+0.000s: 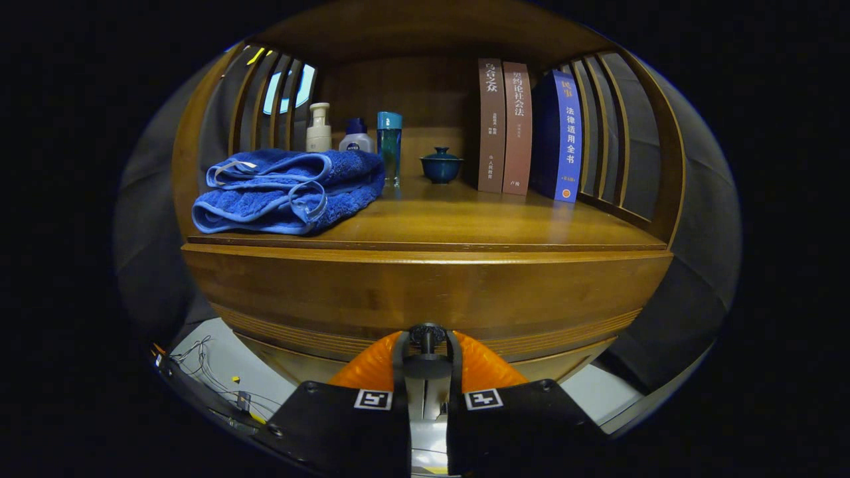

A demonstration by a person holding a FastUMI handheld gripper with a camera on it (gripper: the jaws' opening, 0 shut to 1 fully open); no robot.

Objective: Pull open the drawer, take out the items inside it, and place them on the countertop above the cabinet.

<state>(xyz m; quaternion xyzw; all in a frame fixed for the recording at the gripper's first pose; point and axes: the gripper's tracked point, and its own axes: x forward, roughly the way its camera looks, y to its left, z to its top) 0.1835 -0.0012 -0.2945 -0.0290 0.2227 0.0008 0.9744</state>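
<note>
A wooden cabinet stands straight ahead, its drawer front (425, 292) a wide curved band just under the countertop (465, 222). A small dark round knob (427, 332) sits at the middle of the drawer front. My gripper (427, 345) is shut on that knob, one finger pressed on each side of it. The inside of the drawer is hidden. A folded blue towel (285, 192) lies on the left part of the countertop, close to its front edge.
Behind the towel stand a pump bottle (319, 129), a small white bottle (356, 138) and a teal bottle (389, 146). A dark lidded bowl (441, 166) and three upright books (518, 129) stand further right. Slatted wooden sides enclose the shelf. Loose cables (206, 368) lie on the pale floor below left.
</note>
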